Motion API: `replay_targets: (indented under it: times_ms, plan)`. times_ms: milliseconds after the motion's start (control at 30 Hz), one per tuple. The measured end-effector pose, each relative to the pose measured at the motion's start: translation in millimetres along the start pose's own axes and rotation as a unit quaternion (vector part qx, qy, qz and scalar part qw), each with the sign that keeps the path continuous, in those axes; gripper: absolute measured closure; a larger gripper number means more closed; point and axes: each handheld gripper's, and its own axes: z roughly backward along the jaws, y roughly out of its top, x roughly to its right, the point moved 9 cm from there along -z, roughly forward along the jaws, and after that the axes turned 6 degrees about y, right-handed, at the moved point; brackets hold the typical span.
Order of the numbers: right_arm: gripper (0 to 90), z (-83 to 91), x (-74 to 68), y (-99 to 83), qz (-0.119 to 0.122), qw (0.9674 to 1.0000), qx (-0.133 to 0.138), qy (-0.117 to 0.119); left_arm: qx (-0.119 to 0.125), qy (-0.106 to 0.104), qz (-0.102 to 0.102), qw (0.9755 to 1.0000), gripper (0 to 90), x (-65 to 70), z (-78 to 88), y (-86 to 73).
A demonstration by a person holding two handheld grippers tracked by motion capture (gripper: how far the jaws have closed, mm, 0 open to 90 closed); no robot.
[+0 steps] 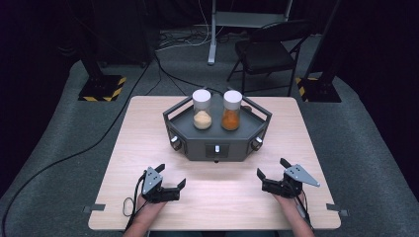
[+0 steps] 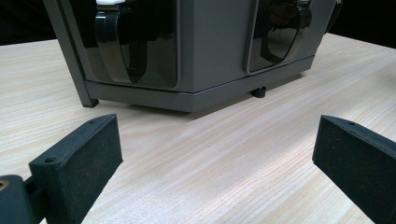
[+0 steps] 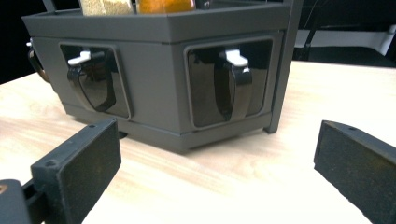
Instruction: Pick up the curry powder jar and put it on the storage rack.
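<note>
Waiting at the near edge, nothing yet touched

Resting low on the table, both tools with jaws spread wide apart and nothing between them. Left tool (image 1: 170,178) held in the left hand (image 1: 146,205) near the front edge, aimed toward the middle; right tool (image 1: 272,173) mirrored on the other side in the right hand (image 1: 289,201), grey three-cornered plate on top. Seen from the left gripper view, black foam-faced fingers (image 2: 95,156) framing bare pale wood table (image 2: 224,158) and, beyond it, the dark grey six-sided metal rack (image 2: 210,51) with glossy black scoop handles set in recessed windows. Same rack (image 3: 159,70) from the right gripper view, two windows with white-tipped black handles (image 3: 233,84) facing the lens, well apart from the jaws.

Farther out in the high view: rack (image 1: 217,133) standing at mid-table, carrying a clear jar with white lid and pale beige powder (image 1: 202,109) on its left and a clear jar with white lid and orange powder (image 1: 231,110) just beside it, both upright, lids on. Round knobs at the rack's front corners, a small drawer pull at centre front.

Judged from this: work not begun. Jars untouched, handles seated, every step remaining, starting with a reach forward to the rack.
</note>
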Motion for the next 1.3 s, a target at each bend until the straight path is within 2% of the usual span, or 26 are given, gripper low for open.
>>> replay_targets:
  times_ms: [167, 467, 700, 800, 1167, 1300]
  plan:
    - [0.0, 3.9, 2.3, -5.9, -0.003, 0.9997, -0.024, 0.001, -0.001, 0.0, 0.0, 1.0, 1.4, 0.0, -0.2, 0.2]
    - [0.0, 6.2, 2.1, -12.7, -0.001, 0.999, -0.045, -0.004, -0.001, -0.002, 0.0, 1.0, 1.4, -0.5, -0.2, 0.3]
    - [0.4, 4.4, 0.0, -15.2, 0.004, 0.9973, -0.073, -0.007, -0.001, -0.003, -0.001, 1.0, 1.4, -0.3, -0.2, 0.3]
    - [0.6, 4.6, 0.7, -15.1, -0.001, 0.9968, -0.079, -0.011, -0.001, -0.003, 0.0, 1.0, 1.4, -0.4, -0.3, 0.3]
    - [1.1, -4.1, 1.6, -16.5, 0.0, 0.9906, -0.137, -0.011, -0.001, -0.003, -0.002, 1.0, 1.4, -0.1, -0.2, 0.3]
    - [1.6, -4.5, 3.2, -16.0, -0.006, 0.9903, -0.138, -0.011, -0.002, -0.003, -0.001, 1.0, 1.4, -0.2, -0.3, 0.3]
